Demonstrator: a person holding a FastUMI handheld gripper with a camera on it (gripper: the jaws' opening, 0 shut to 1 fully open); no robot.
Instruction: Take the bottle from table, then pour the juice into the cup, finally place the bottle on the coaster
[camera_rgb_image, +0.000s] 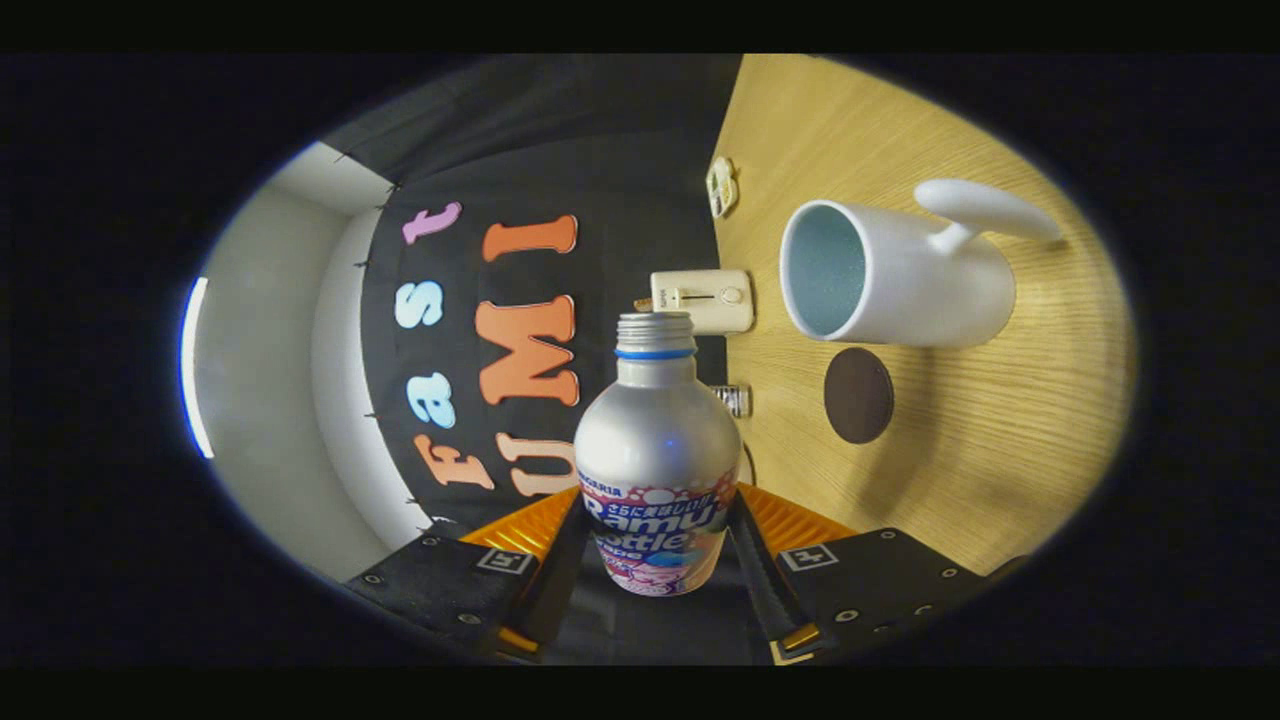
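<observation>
Gripper view: an aluminium bottle (657, 440) was held at its labelled body between the closed fingers (655, 560), low centre of frame. Its uncapped mouth was tipped toward the white cup (900, 280) at upper right. Mouth should be brought over the rim before further tilting; coaster (858, 395) was seen below the cup.

Glossy metal bottle (657, 440), matt white cup (900, 272), wood-grain table (1000, 430)

The bottle (657, 440) bears a label with printed lettering. Square marker tags (505, 561) sit on the hand-held gripper (657, 522), whose fingers clamp the bottle.
</observation>
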